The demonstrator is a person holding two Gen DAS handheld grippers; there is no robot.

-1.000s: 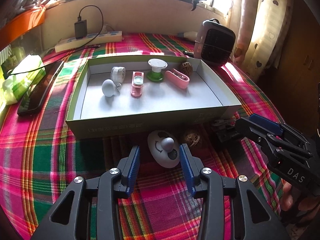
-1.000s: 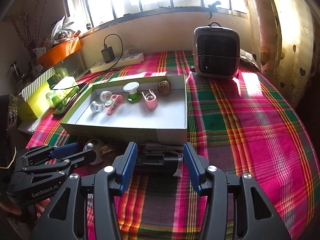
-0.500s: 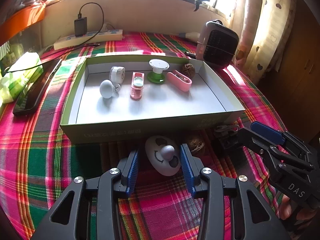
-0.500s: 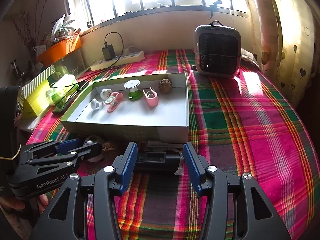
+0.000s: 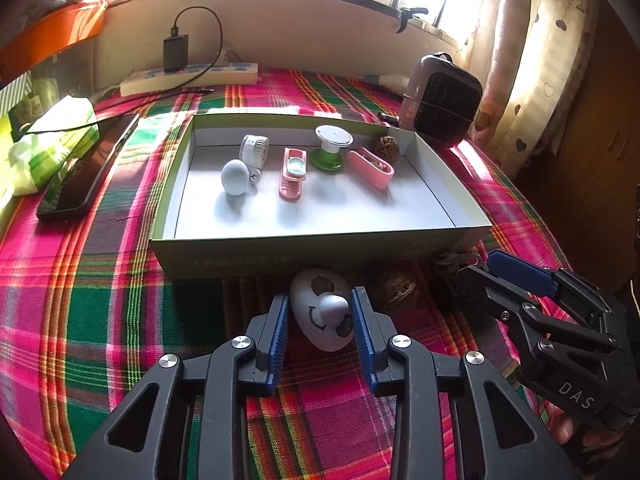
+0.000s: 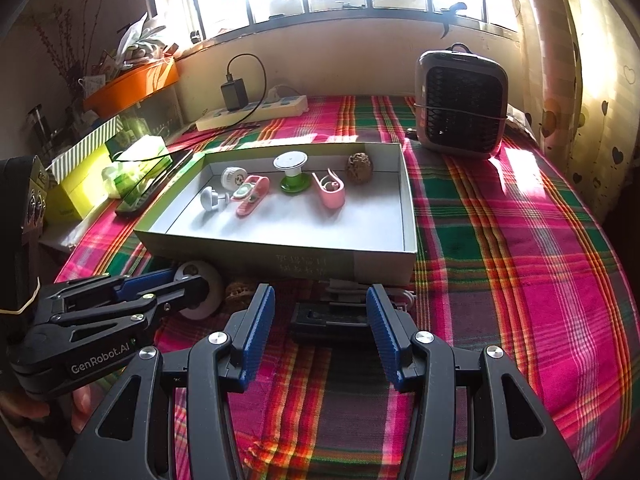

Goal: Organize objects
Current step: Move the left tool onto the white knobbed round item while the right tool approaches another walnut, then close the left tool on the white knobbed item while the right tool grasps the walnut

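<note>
Six in box: I count six small items in the open box (image 5: 320, 236) – white egg shape (image 5: 235, 176), white round cap (image 5: 254, 150), pink case (image 5: 293, 173), green-based stand (image 5: 330, 148), pink clip (image 5: 370, 167), woven ball (image 5: 387, 146), all along the far wall.
Outside box: three – white face egg (image 5: 320, 312), second woven ball (image 5: 396, 290), black block (image 6: 332, 320), near the front wall.
Left gripper (image 5: 320, 320): mine, jaws closing around the face egg, pads just beside its sides.
Right gripper (image 6: 320, 320): jaws wide apart, black block between, untouched.
Free room: box's near half bare; plaid cloth (image 6: 520, 240) right of box bare up to the heater (image 6: 460, 104).
</note>
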